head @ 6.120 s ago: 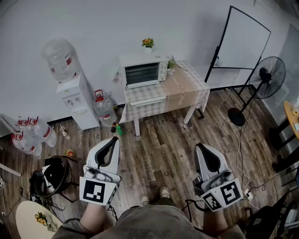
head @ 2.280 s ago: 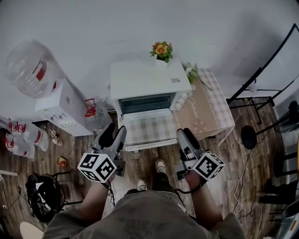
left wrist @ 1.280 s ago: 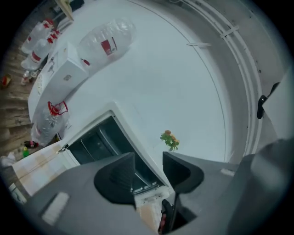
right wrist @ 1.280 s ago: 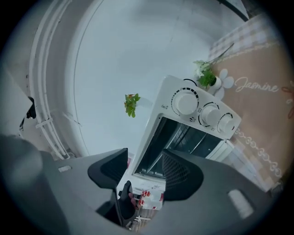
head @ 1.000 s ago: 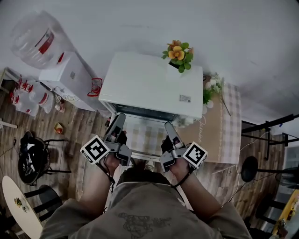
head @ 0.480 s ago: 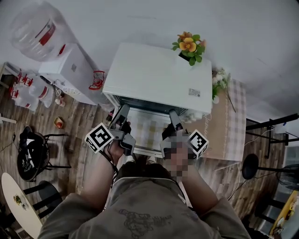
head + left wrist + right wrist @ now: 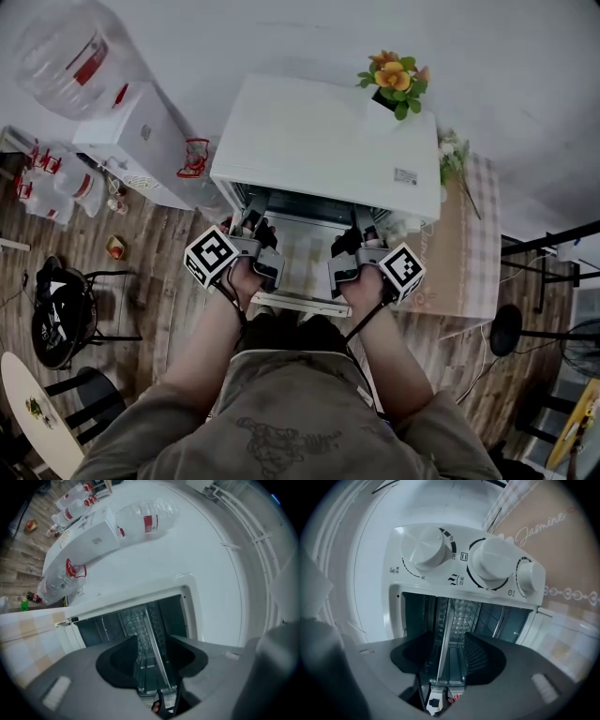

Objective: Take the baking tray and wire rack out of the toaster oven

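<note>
The white toaster oven [image 7: 328, 141] stands with its door [image 7: 298, 272] folded down. In the head view my left gripper [image 7: 249, 223] and right gripper [image 7: 362, 228] both reach into its mouth, side by side. In the left gripper view the baking tray's thin metal rim [image 7: 158, 656] runs between the spread jaws of the left gripper [image 7: 152, 641], with the wire rack [image 7: 136, 620] beside it; the pads do not press on it. In the right gripper view the tray rim [image 7: 442, 637] likewise passes between the parted jaws of the right gripper [image 7: 449, 641], next to the rack's grid [image 7: 464, 610].
The oven's knobs [image 7: 490, 564] sit right of its opening. A flower pot [image 7: 394, 80] stands on the oven's back corner. A water dispenser [image 7: 127, 141] with its bottle [image 7: 56, 47] is at the left. The checked tablecloth [image 7: 473, 244] extends right.
Both grippers have gone forward and down, from in front of the open door into the oven's mouth. The head camera has drawn closer over the oven.
</note>
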`<move>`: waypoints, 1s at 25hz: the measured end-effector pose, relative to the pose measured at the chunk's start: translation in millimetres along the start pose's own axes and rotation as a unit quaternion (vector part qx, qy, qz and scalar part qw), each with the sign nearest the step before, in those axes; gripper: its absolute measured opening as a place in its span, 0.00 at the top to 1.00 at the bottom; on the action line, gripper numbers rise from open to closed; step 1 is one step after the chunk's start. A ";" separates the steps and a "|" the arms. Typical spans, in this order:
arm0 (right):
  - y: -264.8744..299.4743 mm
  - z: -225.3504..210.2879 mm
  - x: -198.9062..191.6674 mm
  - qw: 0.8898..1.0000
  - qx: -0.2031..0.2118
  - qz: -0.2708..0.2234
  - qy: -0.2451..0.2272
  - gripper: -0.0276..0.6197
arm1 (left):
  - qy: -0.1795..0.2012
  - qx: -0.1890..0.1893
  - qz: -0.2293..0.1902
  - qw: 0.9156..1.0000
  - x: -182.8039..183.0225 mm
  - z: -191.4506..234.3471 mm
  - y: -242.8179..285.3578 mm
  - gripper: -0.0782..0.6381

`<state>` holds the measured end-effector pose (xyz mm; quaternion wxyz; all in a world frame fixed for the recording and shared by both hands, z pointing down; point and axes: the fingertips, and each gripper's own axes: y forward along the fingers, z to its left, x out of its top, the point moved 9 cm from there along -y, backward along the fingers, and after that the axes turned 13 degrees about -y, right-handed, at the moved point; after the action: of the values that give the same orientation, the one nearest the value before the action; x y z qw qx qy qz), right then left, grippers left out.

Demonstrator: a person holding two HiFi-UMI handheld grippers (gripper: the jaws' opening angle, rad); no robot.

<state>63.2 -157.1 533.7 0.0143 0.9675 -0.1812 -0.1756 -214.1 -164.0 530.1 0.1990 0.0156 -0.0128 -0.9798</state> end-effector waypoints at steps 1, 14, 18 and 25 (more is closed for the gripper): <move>2.4 -0.5 0.1 1.000 0.001 -0.007 0.000 0.58 | 0.001 -0.003 -0.002 1.000 1.0 2.1 5.1 0.63; 25.0 -16.0 0.7 0.998 -0.013 -0.063 0.019 0.58 | -0.036 -0.040 -0.010 0.999 5.4 12.7 43.6 0.71; 31.3 -14.1 7.4 0.997 -0.011 -0.077 0.020 0.59 | -0.040 -0.050 -0.032 0.997 12.1 11.1 52.9 0.73; 43.2 -17.8 10.0 0.996 -0.015 -0.090 0.013 0.65 | -0.047 -0.069 -0.057 0.995 17.5 13.1 61.0 0.77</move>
<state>63.2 -201.6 551.0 0.0149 0.9818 -0.0909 -0.1662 -206.9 -226.8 544.7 0.1429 -0.0434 0.0462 -0.9877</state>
